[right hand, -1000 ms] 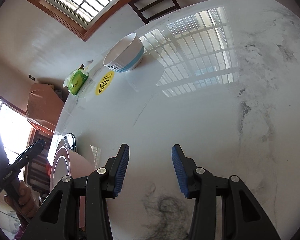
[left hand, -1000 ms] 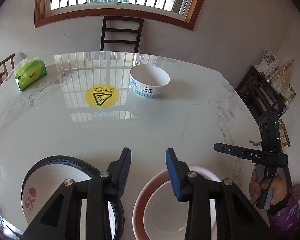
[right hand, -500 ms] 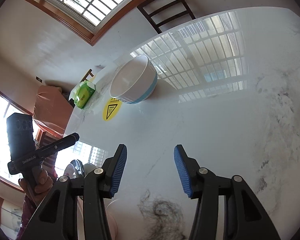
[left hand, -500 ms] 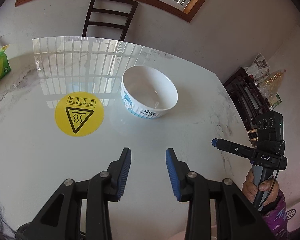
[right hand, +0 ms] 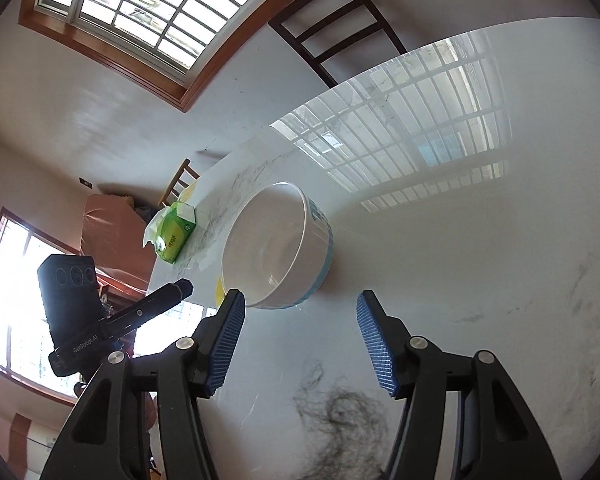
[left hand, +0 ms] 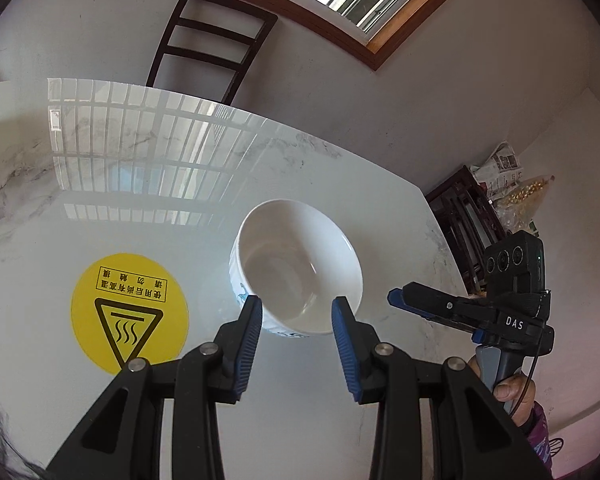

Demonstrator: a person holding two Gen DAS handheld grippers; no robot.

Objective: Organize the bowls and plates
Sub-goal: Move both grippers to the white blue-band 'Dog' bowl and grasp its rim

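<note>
Where the white marble bench (left hand: 100, 208) runs out to its far edge, a round yellow heat-warning sticker (left hand: 129, 312) lies flat at the left of the left wrist view. Just to its right stands a white bowl with a blue band (left hand: 296, 268), upright and empty, alone on the stone. The left gripper (left hand: 296, 318) hangs over the bowl's near rim with its blue pads partly apart, nothing between them and no pad touching the porcelain. Farther right, a hand (left hand: 514, 390) holds the right gripper (left hand: 396, 297) near the bowl's right side, clear of it.

In the right wrist view, the left gripper (right hand: 184, 287) shows at the left, a green tissue pack (right hand: 174, 232) lies beyond it near the bench edge, and the bowl (right hand: 276, 244) sits just ahead. The right gripper (right hand: 300, 306) is opening, its pads wide and empty.
</note>
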